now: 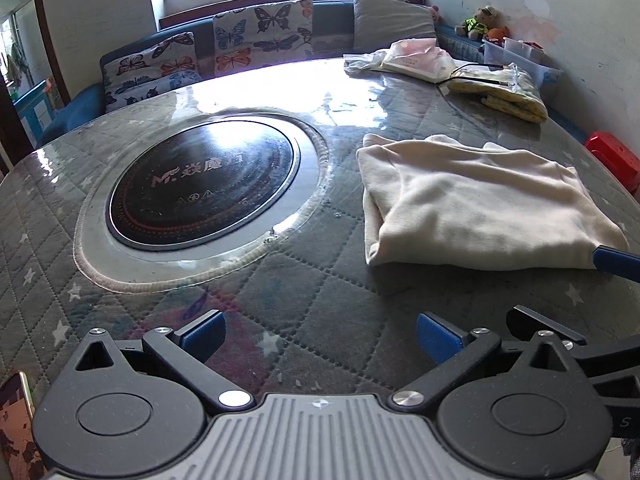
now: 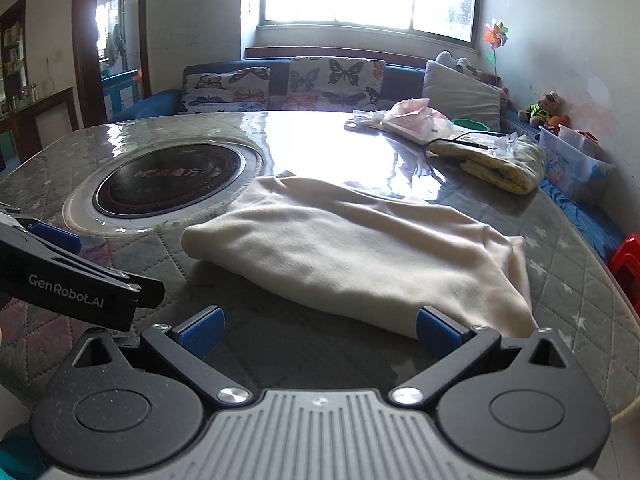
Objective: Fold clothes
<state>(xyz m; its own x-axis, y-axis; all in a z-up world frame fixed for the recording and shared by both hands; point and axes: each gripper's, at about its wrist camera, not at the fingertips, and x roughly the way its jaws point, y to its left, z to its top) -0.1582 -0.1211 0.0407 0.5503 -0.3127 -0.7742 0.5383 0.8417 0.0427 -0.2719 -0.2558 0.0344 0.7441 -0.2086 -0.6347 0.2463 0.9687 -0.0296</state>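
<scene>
A cream garment (image 1: pixel 480 204) lies folded into a rough rectangle on the quilted grey table (image 1: pixel 280 288); in the right wrist view the cream garment (image 2: pixel 360 252) is straight ahead. My left gripper (image 1: pixel 320 338) is open, low over bare table, with the garment ahead to its right. My right gripper (image 2: pixel 318 332) is open too, close to the garment's near edge; its right fingertip (image 2: pixel 436 330) sits right at that edge, and contact is unclear. Nothing is held between either pair of fingers. The left gripper's body (image 2: pixel 72 280) shows at the left of the right wrist view.
A round black induction hob (image 1: pixel 204 180) is set into the table on the left. At the far right lie a folded yellow patterned cloth (image 1: pixel 504 88) and a pink and white packet (image 1: pixel 416 60). A sofa with butterfly cushions (image 1: pixel 256 36) runs behind. A red stool (image 1: pixel 616 160) stands at the right.
</scene>
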